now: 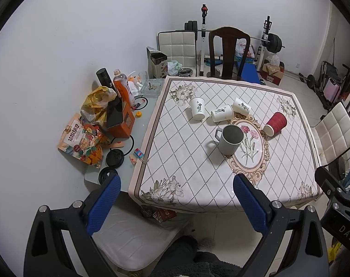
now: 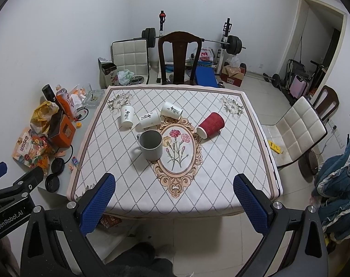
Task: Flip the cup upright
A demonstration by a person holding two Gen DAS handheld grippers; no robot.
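A red ribbed paper cup (image 1: pixel 275 123) (image 2: pixel 211 124) lies on its side on the patterned tablecloth. Three white paper cups sit behind the mug: the left one (image 1: pixel 197 108) (image 2: pixel 127 116) stands upside down, the middle one (image 1: pixel 221 113) (image 2: pixel 149 118) and the right one (image 1: pixel 241 106) (image 2: pixel 172 110) lie on their sides. A grey mug (image 1: pixel 230 139) (image 2: pixel 150 145) stands upright, mouth up. My left gripper (image 1: pixel 176 205) is open and empty, held back off the table's near edge. My right gripper (image 2: pixel 175 205) is open and empty, also short of the near edge.
The table (image 2: pixel 221 184) has a near edge just ahead of both grippers. Snack bags, a bottle and an orange box (image 1: pixel 123 124) crowd the grey side surface on the left. A dark wooden chair (image 2: pixel 179 57) stands at the far side, a white chair (image 2: pixel 295 129) at the right.
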